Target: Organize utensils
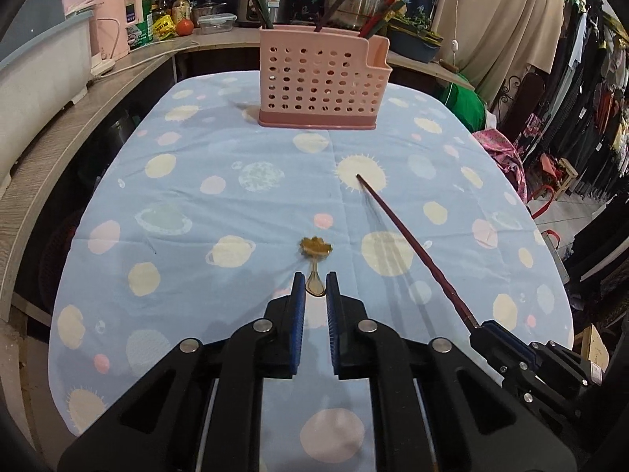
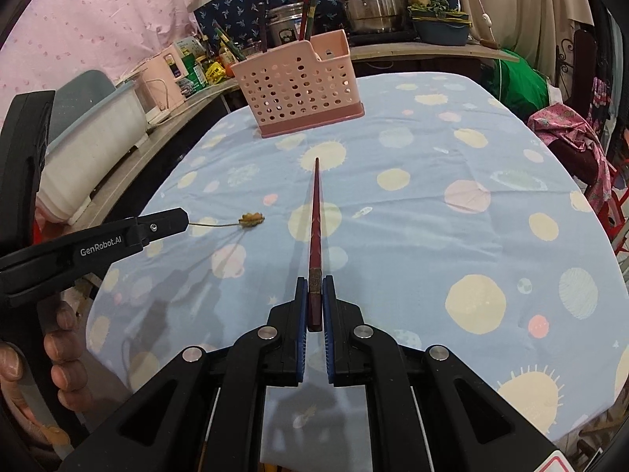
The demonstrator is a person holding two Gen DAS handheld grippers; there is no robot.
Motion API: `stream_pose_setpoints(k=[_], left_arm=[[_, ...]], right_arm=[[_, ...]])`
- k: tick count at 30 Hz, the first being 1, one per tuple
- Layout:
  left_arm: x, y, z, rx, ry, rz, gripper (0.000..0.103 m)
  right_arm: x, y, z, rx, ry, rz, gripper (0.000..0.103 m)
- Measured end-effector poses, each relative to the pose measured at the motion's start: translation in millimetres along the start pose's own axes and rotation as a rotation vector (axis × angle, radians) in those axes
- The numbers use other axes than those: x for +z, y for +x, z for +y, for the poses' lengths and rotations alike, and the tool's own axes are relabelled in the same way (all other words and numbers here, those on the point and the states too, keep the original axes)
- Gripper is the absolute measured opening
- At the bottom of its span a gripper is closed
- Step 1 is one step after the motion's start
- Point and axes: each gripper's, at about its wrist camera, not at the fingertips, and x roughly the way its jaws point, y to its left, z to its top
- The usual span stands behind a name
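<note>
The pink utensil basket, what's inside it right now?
Several dark red and green chopsticks stick up out of the pink basket. Their lower ends are mostly hidden behind its perforated wall.

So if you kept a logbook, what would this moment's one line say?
left gripper: shut on spoon | right gripper: shut on chopstick | both held over table | basket: ahead, chopsticks already inside
</note>
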Motion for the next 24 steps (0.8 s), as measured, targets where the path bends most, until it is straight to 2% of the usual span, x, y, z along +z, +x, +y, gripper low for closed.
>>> stream_pose_setpoints(k=[6,7,8,9,17,24], left_arm=[[17.7,-12.5,1.6,-0.008,-0.013,-0.036,0.009],[19.2,-13.1,1.9,-0.007,-0.014,-0.038,0.008],[21.5,-13.4,2.6,-0.009,-0.016,-0.036,0.002],[23.9,-13.7,3.3,-0.007,-0.017,-0.034,0.001],[36.4,-17.5,3.8,0.004,-0.008,-0.044,0.001],[63.9,-26.1,1.8,-0.005,0.013,-0.059,0.001]], right_arm=[[22.0,-18.4,5.0,0.029,0.002,-0.051,0.007],[26.0,-20.9,4.9,0.036,0.006,-0.057,0.007],[30.7,-24.5,4.9,0.045,0.012,-0.067,0.007],[35.0,-27.8,4.9,0.051,0.015,-0.076,0.007],[71.8,-47.2,3.6,0.067,0.022,-0.158,0.007],[114.8,-52.5,0.5,0.089,0.027,-0.228,0.007]])
